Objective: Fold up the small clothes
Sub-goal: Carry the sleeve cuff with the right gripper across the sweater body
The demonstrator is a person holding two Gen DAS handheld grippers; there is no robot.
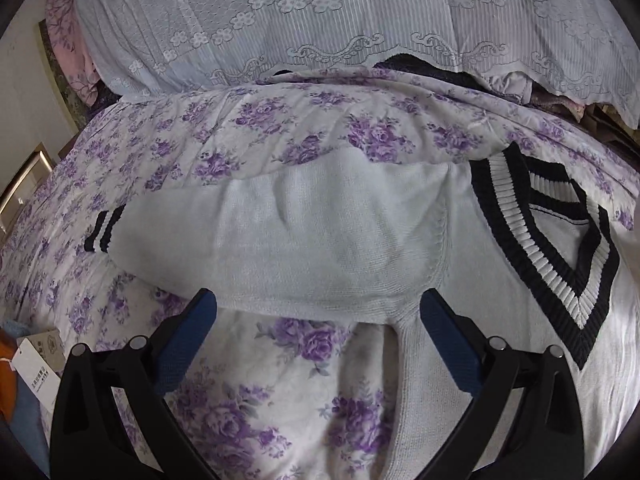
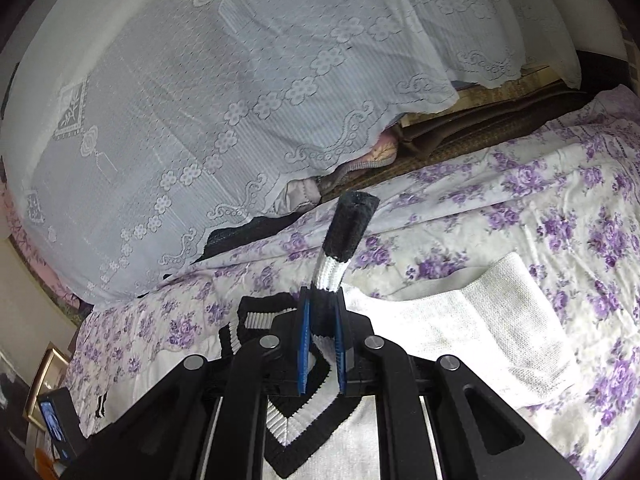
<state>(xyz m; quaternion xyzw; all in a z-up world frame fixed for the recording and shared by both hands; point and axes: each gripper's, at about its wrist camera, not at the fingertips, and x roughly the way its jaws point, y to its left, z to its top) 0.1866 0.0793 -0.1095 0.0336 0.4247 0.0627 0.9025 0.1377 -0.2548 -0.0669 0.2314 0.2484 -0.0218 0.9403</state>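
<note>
My right fingers (image 2: 322, 344) pinch the cuff (image 2: 340, 256) over the collar (image 2: 298, 420); my spread left fingers (image 1: 318, 308) face the other sleeve (image 1: 280, 236), lying crosswise.

place: home bedroom | evidence: floral bedsheet (image 1: 280, 380), lace cover (image 2: 180, 120) over piled bedding

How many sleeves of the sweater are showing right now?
2. One sleeve stretches left of the collar; the other sleeve lies right of it. None appears hidden.
</note>
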